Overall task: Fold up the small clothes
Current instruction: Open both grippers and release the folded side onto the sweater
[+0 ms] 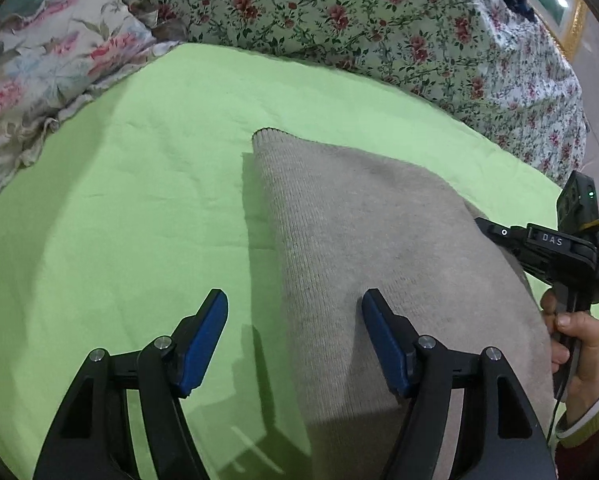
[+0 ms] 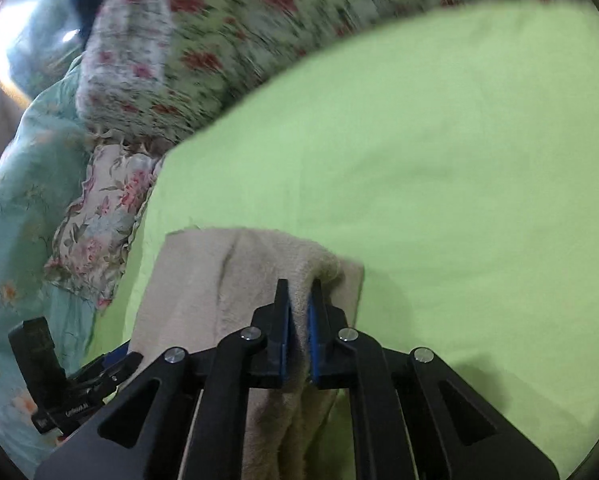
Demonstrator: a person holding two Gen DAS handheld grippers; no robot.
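Setting: a bed covered by a lime-green sheet, lightly creased. A rose-print quilt is bunched along the far edge. A ruffled floral pillow lies at the far left corner, and a pale teal cover shows beyond it in the right wrist view.

Task item: one beige knit garment, ribbed texture, lying on the green sheet. In the left wrist view it runs from a folded corner near mid-sheet toward the near edge, widening as it comes; its left border is a straight fold line casting a shadow on the sheet.

Left gripper: jaws spread wide, nothing between them. The left blue pad is over bare sheet, the right one over the knit. Whether the right pad touches the fabric cannot be told.

Right gripper: jaws clenched on a raised ridge of the beige garment, the cloth pinched between the blue pads and draping down on both sides. The far background in this view is blurred.

The person's right hand is visible at the right edge of the left wrist view, wrapped round the right gripper's handle, beside the garment's right border.
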